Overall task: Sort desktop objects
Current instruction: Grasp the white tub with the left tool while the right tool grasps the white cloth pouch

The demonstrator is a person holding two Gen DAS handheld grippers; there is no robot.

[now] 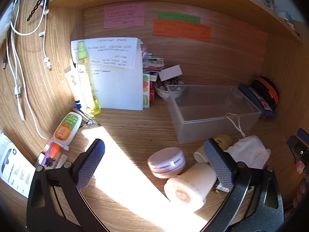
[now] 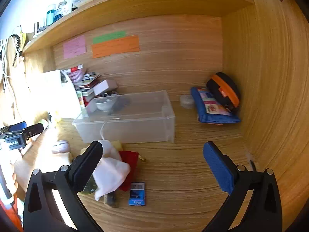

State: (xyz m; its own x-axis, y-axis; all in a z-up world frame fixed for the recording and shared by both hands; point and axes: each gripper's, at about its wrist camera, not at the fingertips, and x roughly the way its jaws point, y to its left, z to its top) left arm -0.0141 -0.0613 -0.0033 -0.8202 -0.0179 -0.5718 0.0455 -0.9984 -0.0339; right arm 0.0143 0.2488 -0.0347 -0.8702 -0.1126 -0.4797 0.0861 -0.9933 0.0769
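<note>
A clear plastic bin [image 1: 216,123] stands empty on the wooden desk; it also shows in the right wrist view [image 2: 131,129]. My left gripper [image 1: 154,156] is open above the desk. Between and beside its fingers lie a round pink jar [image 1: 167,162], a pale pink roll [image 1: 190,187] and a yellowish roll [image 1: 224,140]. A white cloth pouch [image 1: 249,152] lies to the right. My right gripper [image 2: 152,160] is open and empty. Its left finger sits over the white pouch [image 2: 112,172], next to a red cloth [image 2: 130,164] and a small blue box [image 2: 137,194].
A white paper stand [image 1: 119,81], a yellow-green bottle [image 1: 88,81] and an orange-labelled bottle [image 1: 65,129] stand at the left. A bowl [image 1: 164,92] sits behind the bin. A blue pouch [image 2: 212,108] and black-orange case [image 2: 224,90] lean in the right corner. Cables [image 1: 17,61] hang left.
</note>
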